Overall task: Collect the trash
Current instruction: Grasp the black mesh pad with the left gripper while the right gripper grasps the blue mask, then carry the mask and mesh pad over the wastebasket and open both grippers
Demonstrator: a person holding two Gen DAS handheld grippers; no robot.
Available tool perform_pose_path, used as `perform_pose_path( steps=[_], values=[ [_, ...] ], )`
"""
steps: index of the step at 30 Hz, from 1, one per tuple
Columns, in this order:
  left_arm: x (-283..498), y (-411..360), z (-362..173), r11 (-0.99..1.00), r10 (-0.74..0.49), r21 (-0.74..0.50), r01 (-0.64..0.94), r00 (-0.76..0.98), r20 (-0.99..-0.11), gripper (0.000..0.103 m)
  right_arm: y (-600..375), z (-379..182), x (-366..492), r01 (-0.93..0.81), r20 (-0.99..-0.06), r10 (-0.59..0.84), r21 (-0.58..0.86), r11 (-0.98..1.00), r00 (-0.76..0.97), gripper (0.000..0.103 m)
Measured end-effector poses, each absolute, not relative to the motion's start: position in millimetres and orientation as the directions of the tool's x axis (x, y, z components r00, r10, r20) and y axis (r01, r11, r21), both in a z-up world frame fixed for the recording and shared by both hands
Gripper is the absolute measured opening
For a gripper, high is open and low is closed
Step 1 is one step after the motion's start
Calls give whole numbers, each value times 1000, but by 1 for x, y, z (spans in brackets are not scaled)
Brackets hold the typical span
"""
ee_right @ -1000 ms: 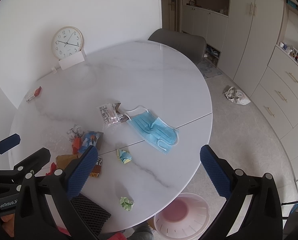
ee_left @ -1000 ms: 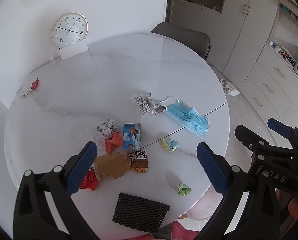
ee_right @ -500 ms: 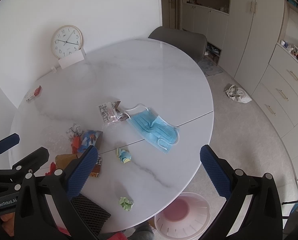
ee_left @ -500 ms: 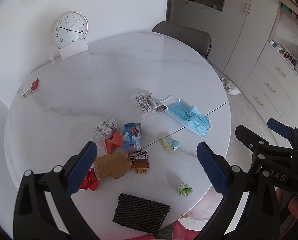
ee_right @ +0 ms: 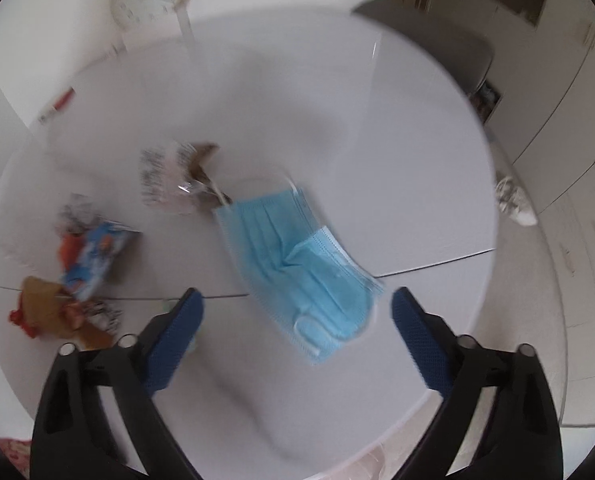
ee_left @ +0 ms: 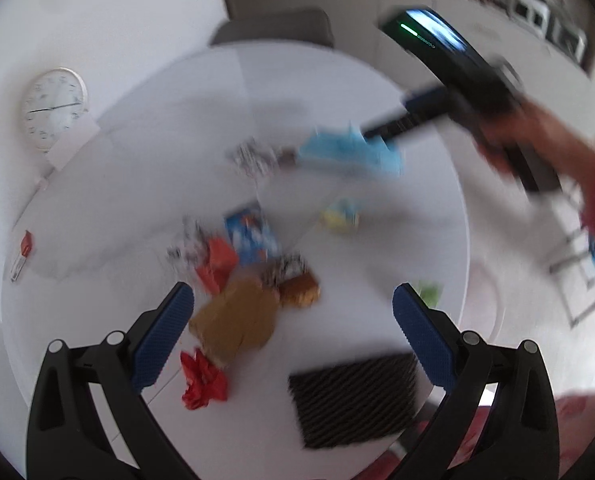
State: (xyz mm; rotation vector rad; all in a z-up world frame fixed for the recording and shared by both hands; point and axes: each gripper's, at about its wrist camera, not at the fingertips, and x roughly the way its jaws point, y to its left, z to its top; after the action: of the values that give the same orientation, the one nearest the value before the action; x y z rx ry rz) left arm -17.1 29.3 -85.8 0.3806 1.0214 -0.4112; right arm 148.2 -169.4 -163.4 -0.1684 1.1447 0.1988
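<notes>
Trash lies on a round white marble table (ee_left: 145, 168). A blue face mask (ee_right: 297, 264) lies between the open fingers of my right gripper (ee_right: 295, 312), which hovers just above it; the mask also shows in the left wrist view (ee_left: 349, 152). My left gripper (ee_left: 293, 312) is open and empty above a brown cardboard piece (ee_left: 237, 320), a red wrapper (ee_left: 203, 380), a blue packet (ee_left: 251, 236) and a black corrugated pad (ee_left: 357, 392). A yellow paper ball (ee_left: 339, 216) and a green one (ee_left: 429, 292) lie to the right. Both views are blurred.
A wall clock (ee_left: 53, 108) leans at the table's back. A clear printed wrapper (ee_right: 165, 176) lies left of the mask. A small red and white box (ee_left: 21, 256) sits at the left edge. A grey chair (ee_right: 429, 48) stands behind the table.
My right gripper has swung forward and down over the blue mask. My left gripper has moved closer to the pile of wrappers. Both views have turned blurry from fast motion.
</notes>
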Motion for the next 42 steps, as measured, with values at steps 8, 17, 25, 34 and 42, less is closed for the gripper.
perform_pose_path(
  steps=[8,17,25,34,42],
  values=[
    [-39,50,-132,873,-188,-7,487,324,-927,95,-161,-219,171,-132,-952,28,-13,991,304,65],
    [-63,33,-172,735,-156,62,675,257,-954,95,-180,-210,154,-89,-940,141,119,989,309,19],
    [-85,-12,-199,135,-196,233,963,256,-946,94,-215,-158,92,-37,-884,261,268,963,388,17],
    [-64,-23,-222,-90,-150,-64,994,-77,-986,56,-268,-143,-17,184,-850,256,374,909,461,19],
    [-34,-15,-220,-15,-167,-220,975,-219,-961,31,-291,-176,-122,431,-888,197,384,817,416,20]
  ],
)
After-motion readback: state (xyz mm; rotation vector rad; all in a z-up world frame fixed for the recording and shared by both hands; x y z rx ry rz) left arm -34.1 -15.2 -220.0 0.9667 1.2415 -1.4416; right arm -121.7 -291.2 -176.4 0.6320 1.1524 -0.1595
